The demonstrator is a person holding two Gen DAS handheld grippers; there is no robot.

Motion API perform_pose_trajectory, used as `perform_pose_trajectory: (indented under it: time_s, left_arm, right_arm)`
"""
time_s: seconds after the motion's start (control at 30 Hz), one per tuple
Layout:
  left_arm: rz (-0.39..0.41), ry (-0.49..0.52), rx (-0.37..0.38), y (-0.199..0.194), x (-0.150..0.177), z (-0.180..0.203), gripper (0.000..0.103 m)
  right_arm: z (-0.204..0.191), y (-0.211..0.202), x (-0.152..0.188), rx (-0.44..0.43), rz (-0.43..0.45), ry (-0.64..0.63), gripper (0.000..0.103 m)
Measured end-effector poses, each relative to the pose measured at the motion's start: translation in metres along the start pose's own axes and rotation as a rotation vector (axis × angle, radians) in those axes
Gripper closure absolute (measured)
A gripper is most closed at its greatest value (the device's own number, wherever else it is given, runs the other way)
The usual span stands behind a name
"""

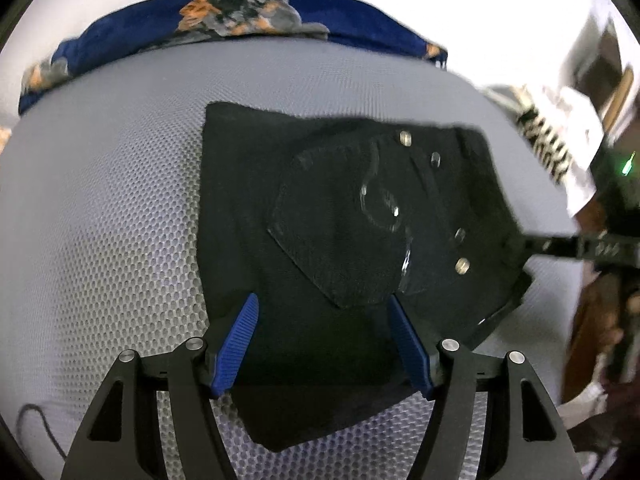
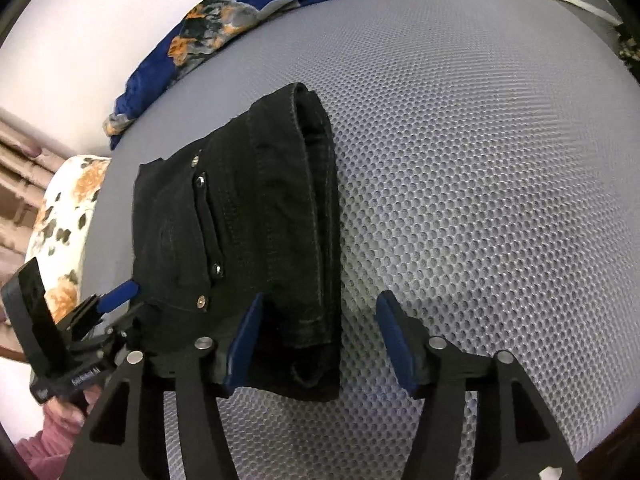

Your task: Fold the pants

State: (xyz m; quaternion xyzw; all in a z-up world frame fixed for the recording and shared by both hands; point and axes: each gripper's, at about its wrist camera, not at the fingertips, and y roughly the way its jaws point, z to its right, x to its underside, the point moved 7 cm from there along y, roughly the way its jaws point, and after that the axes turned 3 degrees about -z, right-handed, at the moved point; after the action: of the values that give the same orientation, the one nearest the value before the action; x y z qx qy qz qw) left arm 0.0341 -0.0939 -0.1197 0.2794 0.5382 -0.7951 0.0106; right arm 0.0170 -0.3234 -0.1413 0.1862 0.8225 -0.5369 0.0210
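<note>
Surface: grey mesh mattress [image 2: 480, 160], blue floral cloth [image 1: 240, 12] at 12 o'clock.
Pants: black pants [image 2: 240, 220] folded compact, long axis 12–6.
Left gripper [image 1: 324, 320]: spread wide, over pants.
Right gripper [image 2: 320, 320]: spread, straddling near edge, holding nothing.
Nearer: both equally close.

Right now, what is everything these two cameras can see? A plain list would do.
Pants: one pair, black with metal rivets, folded into a compact bundle in the middle of the mattress.
Mattress: one, grey mesh surface, under everything.
Blanket: one, dark blue with orange and grey flowers, bunched along the far edge.
Pillow: one, white with orange flowers, at the mattress's side.
Cable: one, thin and dark, on the mattress in the left wrist view.
Left gripper: black frame, blue pads, open over the pants.
Right gripper: same make, open at the bundle's near end.
</note>
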Motion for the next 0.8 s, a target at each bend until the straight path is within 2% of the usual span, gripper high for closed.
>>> perform_pose_trajectory:
  time_s: [0.17, 0.4, 0.57, 0.63, 0.67, 0.73, 0.8]
  left_arm:
    - [0.032, -0.065, 0.056, -0.011, -0.011, -0.027, 0.036]
    - [-0.028, -0.211, 0.151, 0.004, -0.017, -0.061, 0.036]
    - [-0.092, -0.248, 0.223, 0.021, -0.018, -0.062, 0.036]
    - [-0.092, -0.242, 0.254, 0.022, -0.019, -0.059, 0.036]
    - [-0.094, -0.237, 0.258, 0.024, -0.021, -0.058, 0.036]
    - [-0.092, -0.225, 0.266, 0.025, -0.023, -0.056, 0.036]
    - [-0.093, -0.224, 0.282, 0.027, -0.027, -0.056, 0.036]
  right_arm:
    - [0.006, 0.006, -0.006, -0.131, -0.052, -0.010, 0.045]
    - [0.019, 0.015, -0.018, -0.310, -0.081, 0.023, 0.044]
    - [0.027, 0.016, -0.027, -0.378, -0.082, 0.031, 0.044]
    - [0.026, 0.018, -0.029, -0.401, -0.092, 0.025, 0.044]
    - [0.024, 0.019, -0.030, -0.414, -0.100, 0.019, 0.045]
    - [0.020, 0.025, -0.032, -0.455, -0.123, 0.015, 0.060]
    - [0.017, 0.034, -0.034, -0.479, -0.138, 0.015, 0.062]
